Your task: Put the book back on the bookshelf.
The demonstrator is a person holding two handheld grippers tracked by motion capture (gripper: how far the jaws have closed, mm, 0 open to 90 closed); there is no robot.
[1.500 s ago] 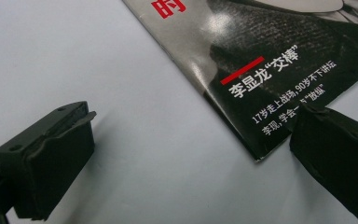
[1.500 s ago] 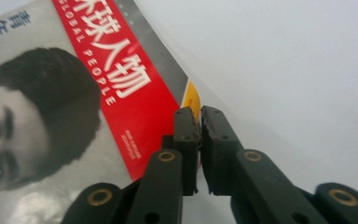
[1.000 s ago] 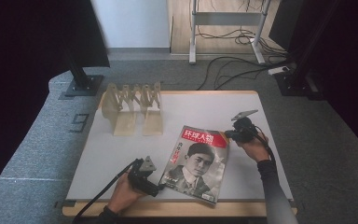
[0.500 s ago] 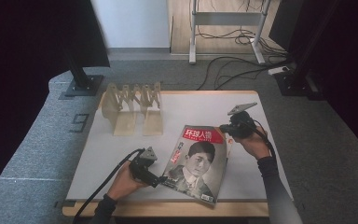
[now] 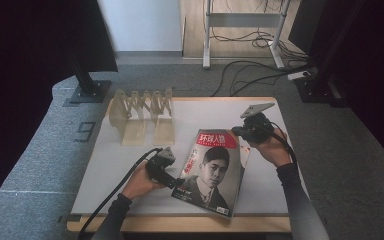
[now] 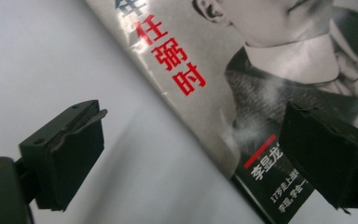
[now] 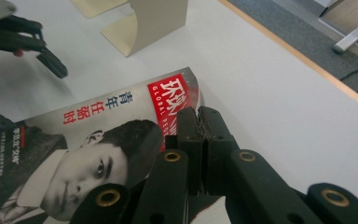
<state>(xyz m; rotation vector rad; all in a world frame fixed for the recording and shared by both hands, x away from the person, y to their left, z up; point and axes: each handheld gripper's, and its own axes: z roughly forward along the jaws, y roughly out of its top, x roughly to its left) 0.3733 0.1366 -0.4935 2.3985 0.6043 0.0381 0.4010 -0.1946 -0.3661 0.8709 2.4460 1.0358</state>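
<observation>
The table (image 5: pixel 130 165) has a white top with a wooden edge, and the grey floor at its nine o'clock side carries a dark figure "9" (image 5: pixel 86 132). The magazine (image 5: pixel 211 170) lies near the middle of the table toward five o'clock, face up and slanted, its top pointing to about one o'clock. Its cover shows a black-and-white portrait under a red banner with white Chinese characters; in the right gripper view the word "GLOBAL" can be read below them, and red characters run down the spine side. The left gripper view shows more red characters and a block of small white print at the cover's lower corner, too fine to read. Since half a second ago the magazine has shifted a little toward the table's centre and lies flatter. A cream folding rack (image 5: pixel 142 115) stands at eleven o'clock, well apart from the magazine.

The right gripper (image 5: pixel 240 131), at the magazine's top right corner, has its jaws pressed together on that corner; it has stayed clamped there. The left gripper (image 5: pixel 179 183) sits at seven o'clock with its jaws spread wide, one over bare table and one over the cover's lower left edge; it has slid closer to the magazine than before.
</observation>
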